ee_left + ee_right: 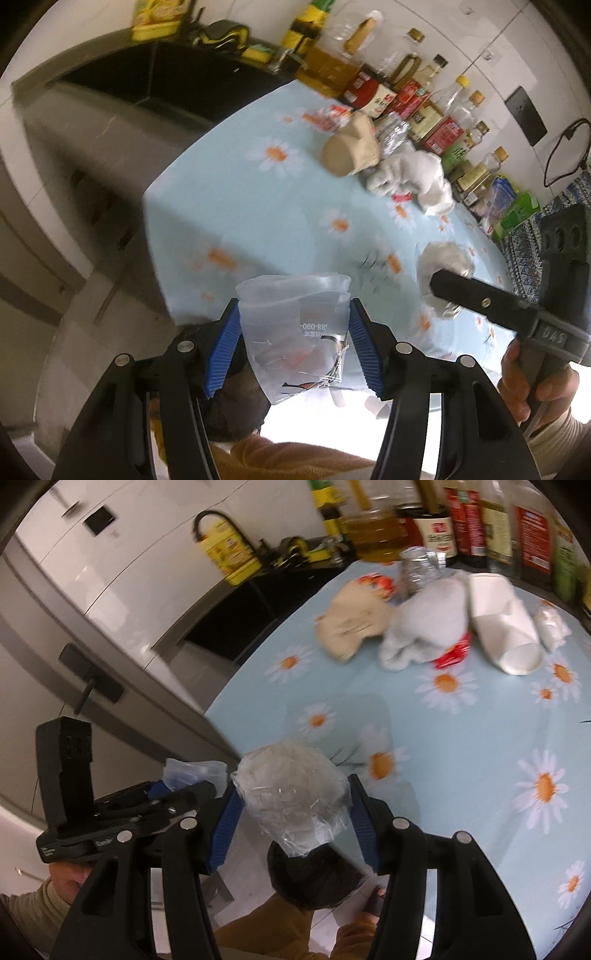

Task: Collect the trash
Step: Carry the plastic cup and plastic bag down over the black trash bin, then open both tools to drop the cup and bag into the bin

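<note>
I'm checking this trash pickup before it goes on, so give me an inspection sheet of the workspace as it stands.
Surface: table under a pale blue daisy-print cloth.
Job's things: clear plastic cup in the left gripper; crumpled clear wrap in the right gripper.
Clutter: beige paper bag, white cloth, white cup on its side, red wrapper, foil piece.
Grippers: both with jaws closed on their items.
Cables: black cord on the wall.
Surroundings: row of bottles along the white tiled wall; dark sink beside the table.
</note>
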A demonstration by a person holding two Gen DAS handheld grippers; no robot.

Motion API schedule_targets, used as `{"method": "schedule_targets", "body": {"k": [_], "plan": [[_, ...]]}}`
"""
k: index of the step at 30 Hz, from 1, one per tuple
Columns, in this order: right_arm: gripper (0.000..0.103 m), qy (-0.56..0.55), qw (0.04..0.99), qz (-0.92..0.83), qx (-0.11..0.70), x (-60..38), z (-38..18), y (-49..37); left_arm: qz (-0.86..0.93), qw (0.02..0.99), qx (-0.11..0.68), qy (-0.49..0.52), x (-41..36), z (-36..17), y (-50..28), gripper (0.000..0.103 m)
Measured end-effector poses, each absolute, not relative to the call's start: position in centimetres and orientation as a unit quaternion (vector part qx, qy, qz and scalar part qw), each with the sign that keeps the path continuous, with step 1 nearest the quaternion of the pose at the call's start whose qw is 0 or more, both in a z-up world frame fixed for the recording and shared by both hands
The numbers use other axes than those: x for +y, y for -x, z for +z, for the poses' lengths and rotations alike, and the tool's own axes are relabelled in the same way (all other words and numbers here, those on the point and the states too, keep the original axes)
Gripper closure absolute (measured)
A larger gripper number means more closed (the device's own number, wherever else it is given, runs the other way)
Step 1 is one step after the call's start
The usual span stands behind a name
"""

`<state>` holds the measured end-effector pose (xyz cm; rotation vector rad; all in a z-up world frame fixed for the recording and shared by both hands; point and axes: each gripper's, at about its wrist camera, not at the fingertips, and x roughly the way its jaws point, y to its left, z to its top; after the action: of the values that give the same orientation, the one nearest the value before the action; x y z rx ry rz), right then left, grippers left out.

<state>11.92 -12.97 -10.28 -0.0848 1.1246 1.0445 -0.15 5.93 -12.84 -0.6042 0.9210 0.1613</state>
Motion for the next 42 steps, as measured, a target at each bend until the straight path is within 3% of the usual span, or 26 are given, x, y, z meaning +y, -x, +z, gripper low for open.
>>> {"method": "schedule_targets", "body": {"k": [12,23,39,42], "plan": [[0.046,0.087,0.676,0.501,0.533,-10.5,-12.6,-6.9,0.098,0.812,0.479,0.320,6.9,-18.5,4.7,0.047],[0.046,0.174,0.665,0.473,0.552,-8.9,-18.5,-4.1,0.092,0.777,0.529,0.329,7.3,-25.0,5.9,0.047],[0.044,0.182,0.639,0.450,0.596,-6.9,-23.4,-4.4,0.089,0.733,0.564,0.369,7.5,-31.1,6.7,0.046],[0.039,0.175,0.643,0.447,0.597,-7.1,-23.1,-4.5,0.099,0.724,0.570,0.376,7.8,-31.6,6.8,0.029]]}}
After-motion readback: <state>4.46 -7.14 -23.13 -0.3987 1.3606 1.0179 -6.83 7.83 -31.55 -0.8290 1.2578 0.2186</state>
